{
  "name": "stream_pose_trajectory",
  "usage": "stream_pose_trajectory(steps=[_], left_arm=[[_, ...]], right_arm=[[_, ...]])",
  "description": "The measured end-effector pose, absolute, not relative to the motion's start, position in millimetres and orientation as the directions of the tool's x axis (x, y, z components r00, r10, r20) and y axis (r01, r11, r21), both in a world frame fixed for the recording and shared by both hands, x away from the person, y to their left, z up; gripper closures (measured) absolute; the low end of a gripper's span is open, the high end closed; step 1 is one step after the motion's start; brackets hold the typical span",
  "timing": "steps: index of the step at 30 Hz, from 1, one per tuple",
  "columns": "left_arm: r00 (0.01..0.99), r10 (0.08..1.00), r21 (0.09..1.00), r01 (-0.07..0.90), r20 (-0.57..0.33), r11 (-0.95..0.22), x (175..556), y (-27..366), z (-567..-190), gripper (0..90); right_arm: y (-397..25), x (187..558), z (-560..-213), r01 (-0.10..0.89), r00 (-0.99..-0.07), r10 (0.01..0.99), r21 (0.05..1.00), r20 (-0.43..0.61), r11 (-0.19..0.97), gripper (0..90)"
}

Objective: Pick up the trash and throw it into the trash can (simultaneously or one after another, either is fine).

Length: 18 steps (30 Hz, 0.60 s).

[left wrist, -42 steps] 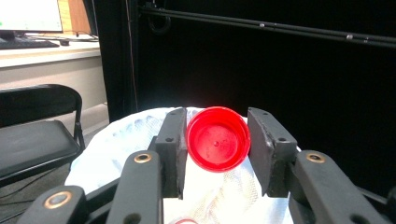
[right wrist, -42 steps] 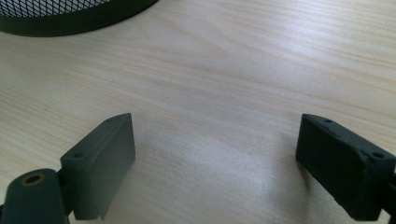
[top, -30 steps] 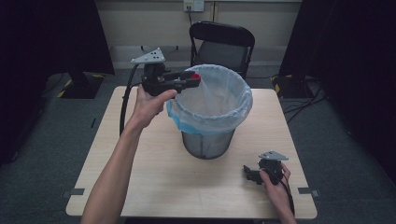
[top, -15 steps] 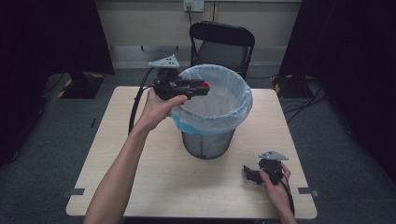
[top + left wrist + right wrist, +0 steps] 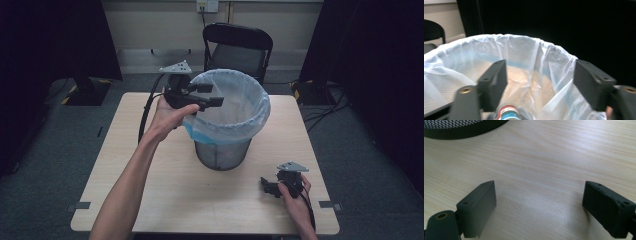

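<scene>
My left tongs (image 5: 207, 95) gape empty over the bin's (image 5: 225, 150) nine o'clock rim, releasing a can (image 5: 508, 113); right tongs (image 5: 272, 187) rest open.

A black wire-mesh wastebasket (image 5: 222, 156) stands upright near the middle of a pale wooden table, lined with a thin, translucent white-and-blue plastic bag (image 5: 250, 120) whose edge is folded down over the rim. Seen from the left gripper view, a small can or bottle with a red and blue label (image 5: 508, 112) is just inside the liner's near edge, partly cut off.
</scene>
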State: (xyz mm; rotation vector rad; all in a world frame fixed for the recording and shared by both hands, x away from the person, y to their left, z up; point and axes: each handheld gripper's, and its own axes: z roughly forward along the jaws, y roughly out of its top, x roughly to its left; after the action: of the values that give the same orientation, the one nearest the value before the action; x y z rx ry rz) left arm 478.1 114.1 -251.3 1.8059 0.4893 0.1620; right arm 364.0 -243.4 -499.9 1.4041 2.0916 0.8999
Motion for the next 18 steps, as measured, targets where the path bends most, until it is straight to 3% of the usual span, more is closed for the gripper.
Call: stream_pose_trajectory(steps=[8, 18], left_arm=[[0.885, 0.437, 0.951, 0.258, -0.162, -0.169, 479, 131, -256, 15.9], [0.861, 0.475, 0.960, 0.259, -0.179, -0.107, 476, 158, -257, 15.6]], right_arm=[[-243, 364, -500, 0.626, -0.372, 0.928, 0.734, -0.017, 0.264, 10.9], [-243, 364, -500, 0.626, -0.372, 0.928, 0.734, -0.017, 0.264, 10.9]])
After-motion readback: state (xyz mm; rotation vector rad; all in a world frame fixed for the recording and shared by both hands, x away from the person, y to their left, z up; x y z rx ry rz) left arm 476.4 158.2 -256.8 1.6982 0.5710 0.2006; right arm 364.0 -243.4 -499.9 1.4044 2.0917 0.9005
